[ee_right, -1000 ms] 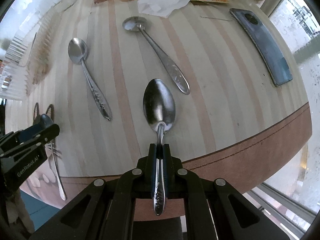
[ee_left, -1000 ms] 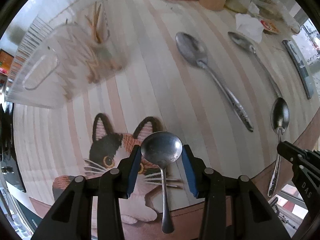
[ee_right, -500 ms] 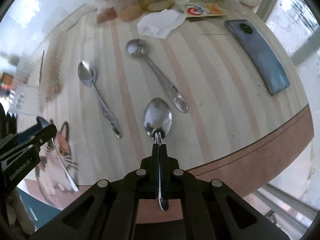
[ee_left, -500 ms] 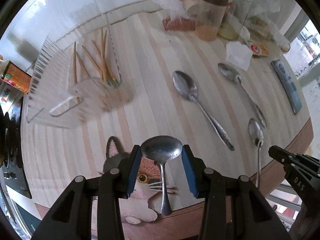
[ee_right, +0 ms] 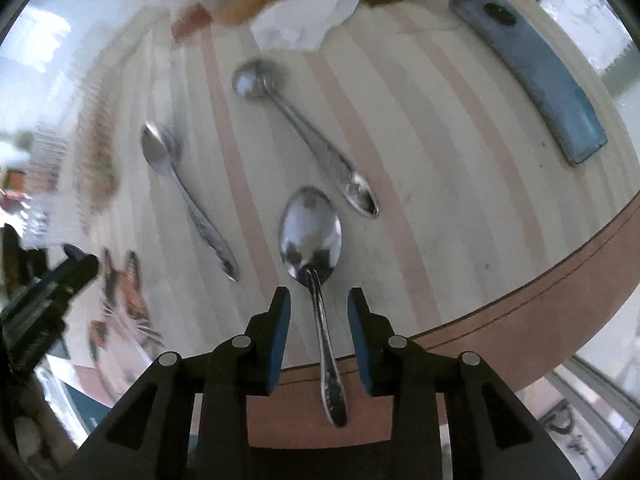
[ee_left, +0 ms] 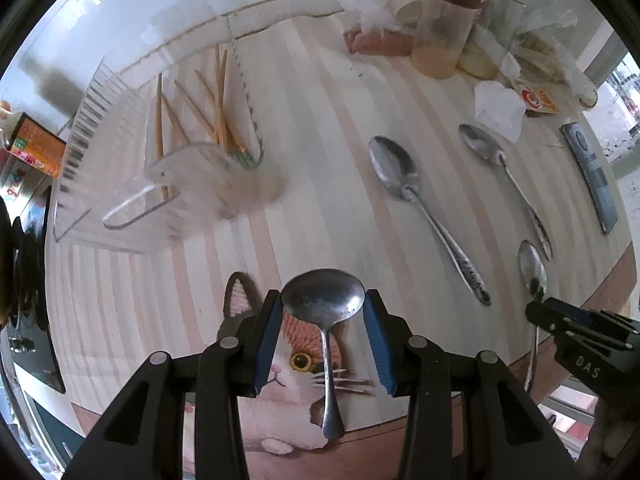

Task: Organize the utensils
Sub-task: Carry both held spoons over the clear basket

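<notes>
My left gripper is pinching a round-bowled spoon across its bowl, one blue pad on each side of the rim, so the bowl sits at the fingertips facing my camera and the thin handle runs straight back toward me; its long axis lies along the gripper's own line, above the cat picture on the striped tablecloth. My right gripper has just been opening: its pads stand apart with clear gaps on both sides of the oval spoon between them, not pressing it. That spoon points bowl away from me and handle back toward the camera, leaning slightly left at the bowl, its handle crossing the brown table edge; I cannot tell whether it rests fully on the cloth. Two more spoons lie flat on the stripes. The nearer long spoon runs diagonally, bowl toward the far left, handle toward the near right; the farther long spoon lies roughly parallel beside it, apart from it. On the left stands a clear utensil holder with chopsticks leaning in it, tips down. A phone lies well to the right, near the table edge.
</notes>
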The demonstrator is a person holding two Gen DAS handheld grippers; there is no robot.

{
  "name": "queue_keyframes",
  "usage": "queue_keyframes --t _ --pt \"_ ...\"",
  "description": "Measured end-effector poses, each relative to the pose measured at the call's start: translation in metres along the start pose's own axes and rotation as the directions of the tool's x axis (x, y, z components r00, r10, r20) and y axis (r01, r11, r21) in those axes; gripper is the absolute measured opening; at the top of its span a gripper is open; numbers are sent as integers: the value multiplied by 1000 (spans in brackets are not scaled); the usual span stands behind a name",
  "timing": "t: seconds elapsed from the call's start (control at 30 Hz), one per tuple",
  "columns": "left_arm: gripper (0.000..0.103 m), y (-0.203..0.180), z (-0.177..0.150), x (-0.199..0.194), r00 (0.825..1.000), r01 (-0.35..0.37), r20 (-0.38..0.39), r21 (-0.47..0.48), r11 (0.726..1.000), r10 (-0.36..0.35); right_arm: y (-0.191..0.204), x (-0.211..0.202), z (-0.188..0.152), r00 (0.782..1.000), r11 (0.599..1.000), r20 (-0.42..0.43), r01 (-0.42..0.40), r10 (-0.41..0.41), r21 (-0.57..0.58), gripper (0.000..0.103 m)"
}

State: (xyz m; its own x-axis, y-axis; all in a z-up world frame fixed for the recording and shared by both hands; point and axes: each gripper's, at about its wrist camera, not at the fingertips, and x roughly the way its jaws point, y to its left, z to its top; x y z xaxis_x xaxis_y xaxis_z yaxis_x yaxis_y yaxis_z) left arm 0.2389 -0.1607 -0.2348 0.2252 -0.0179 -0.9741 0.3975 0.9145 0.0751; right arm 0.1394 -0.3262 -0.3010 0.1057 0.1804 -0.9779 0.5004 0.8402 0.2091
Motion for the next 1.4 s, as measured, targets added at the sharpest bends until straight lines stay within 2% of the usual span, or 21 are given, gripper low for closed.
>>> queue_keyframes --t 0.03,0.07,0.13,0.27,0.53,0.77,1.0,1.2,1.3,1.4 --pt "38 1 -1 1 1000 1 -2 -3 1000 -1 5 -2 -1 999 999 40 25 -24 -23 22" --pt "38 1 -1 1 1000 1 -2 -5 1000 -1 10 1 -3 998 997 31 57 -56 -44 7" --pt "38 1 -1 0 1000 4 4 -7 1000 -4 15 -1 -5 995 994 55 91 -87 -59 7" --pt "38 2 -2 -10 1000 11 26 -12 1000 -10 19 -7 -8 994 994 74 91 -86 -58 7" --pt "38 7 2 -48 994 48 99 -22 999 -45 21 -51 -13 988 998 154 30 -23 -47 7" --pt "38 12 23 -96 975 77 209 -17 997 -72 35 -94 -4 968 996 247 -22 42 -83 7" --pt "38 31 52 -138 950 96 300 -36 995 -81 77 -133 14 938 986 323 -78 123 -150 7" --pt "38 81 81 -165 934 124 350 -126 984 -73 123 -159 47 909 968 368 -118 195 -220 7" --pt "38 109 94 -172 933 130 353 -170 977 -63 153 -166 69 897 955 374 -142 235 -260 6" --pt "38 134 104 -163 945 151 317 -210 966 -79 189 -162 93 896 940 354 -164 269 -301 6"
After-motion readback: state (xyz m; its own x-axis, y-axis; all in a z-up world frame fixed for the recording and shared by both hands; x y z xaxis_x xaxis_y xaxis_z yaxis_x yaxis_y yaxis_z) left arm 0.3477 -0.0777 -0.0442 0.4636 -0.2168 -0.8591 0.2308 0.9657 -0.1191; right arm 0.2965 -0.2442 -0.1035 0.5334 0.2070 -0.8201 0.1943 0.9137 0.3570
